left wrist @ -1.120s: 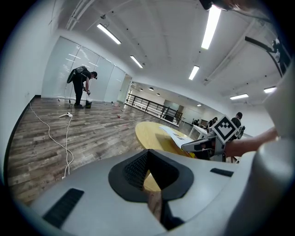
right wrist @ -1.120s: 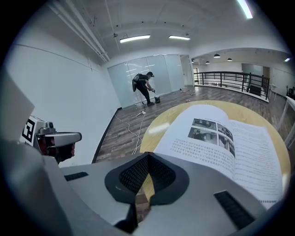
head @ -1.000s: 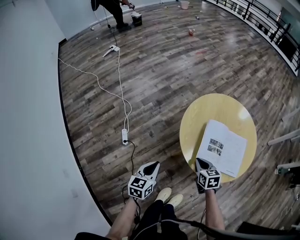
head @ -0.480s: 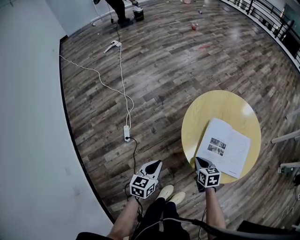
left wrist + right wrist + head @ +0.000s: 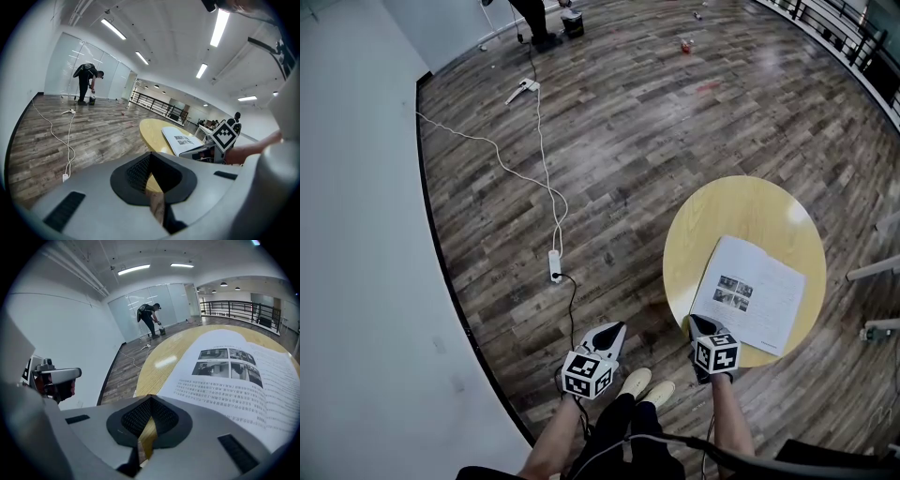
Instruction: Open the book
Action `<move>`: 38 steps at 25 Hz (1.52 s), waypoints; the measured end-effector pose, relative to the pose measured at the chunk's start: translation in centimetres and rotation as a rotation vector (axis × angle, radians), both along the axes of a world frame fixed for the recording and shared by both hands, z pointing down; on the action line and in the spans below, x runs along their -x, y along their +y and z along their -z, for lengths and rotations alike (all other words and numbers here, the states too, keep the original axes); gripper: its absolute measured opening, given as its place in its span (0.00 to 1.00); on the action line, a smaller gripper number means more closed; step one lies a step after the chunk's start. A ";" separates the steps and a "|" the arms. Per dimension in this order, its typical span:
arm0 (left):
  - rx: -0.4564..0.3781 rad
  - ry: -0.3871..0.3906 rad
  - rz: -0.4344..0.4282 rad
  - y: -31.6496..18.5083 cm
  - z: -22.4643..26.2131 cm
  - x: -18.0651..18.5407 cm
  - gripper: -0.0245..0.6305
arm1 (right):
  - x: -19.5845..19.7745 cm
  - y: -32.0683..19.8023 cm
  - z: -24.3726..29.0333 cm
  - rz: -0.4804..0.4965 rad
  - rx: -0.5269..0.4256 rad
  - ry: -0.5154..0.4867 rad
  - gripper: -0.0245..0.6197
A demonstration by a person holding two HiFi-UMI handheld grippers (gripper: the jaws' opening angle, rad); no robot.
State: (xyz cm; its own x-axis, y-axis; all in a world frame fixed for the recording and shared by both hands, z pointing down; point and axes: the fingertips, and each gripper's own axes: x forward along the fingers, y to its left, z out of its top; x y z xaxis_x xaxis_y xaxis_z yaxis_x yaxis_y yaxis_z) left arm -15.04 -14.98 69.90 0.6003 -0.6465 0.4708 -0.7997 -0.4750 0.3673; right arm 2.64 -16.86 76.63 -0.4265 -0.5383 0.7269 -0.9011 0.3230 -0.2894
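**Both grippers closed, book lying on the round table**

The book [image 5: 750, 293] lies flat on the round yellow table [image 5: 741, 206], toward its near right side, with a white page of print and small photographs facing up. The right gripper [image 5: 701, 323] points down at the table's near edge, its tip just beside the book's near left corner. Whether it touches the page cannot be told. Its 2 jaws are pressed together with nothing between them. The left gripper [image 5: 612, 329] hangs over the wooden floor [image 5: 628, 141] to the left of the table, well apart from the book, and its 2 jaws also meet with nothing held. A white power strip [image 5: 552, 268] with its cable lies on the floor beyond the left gripper. At the far end of the room a person [image 5: 530, 19] bends over a bucket
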 end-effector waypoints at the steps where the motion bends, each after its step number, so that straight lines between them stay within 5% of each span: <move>1: 0.003 0.000 0.000 0.1 -0.1 0.0 0.04 | 0.0 0.0 -0.1 0.001 0.003 0.002 0.05; 27: 0.016 0.016 0.008 0.0 -0.4 0.7 0.04 | 0.5 -0.3 -0.7 -0.023 0.032 -0.032 0.05; 32: 0.018 0.019 0.012 0.4 -0.5 0.9 0.04 | 1.3 0.0 -0.7 -0.015 0.077 -0.136 0.22; 38: 0.011 0.019 0.010 0.4 -0.2 0.7 0.04 | 1.3 -0.2 -0.6 -0.019 0.080 -0.144 0.24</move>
State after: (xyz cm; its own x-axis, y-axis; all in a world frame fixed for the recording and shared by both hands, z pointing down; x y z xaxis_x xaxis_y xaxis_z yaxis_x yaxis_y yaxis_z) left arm -15.76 -14.56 70.07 0.6024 -0.6476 0.4667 -0.7975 -0.4627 0.3873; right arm 1.32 -17.01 77.20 -0.5195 -0.4901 0.6999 -0.8542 0.2767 -0.4403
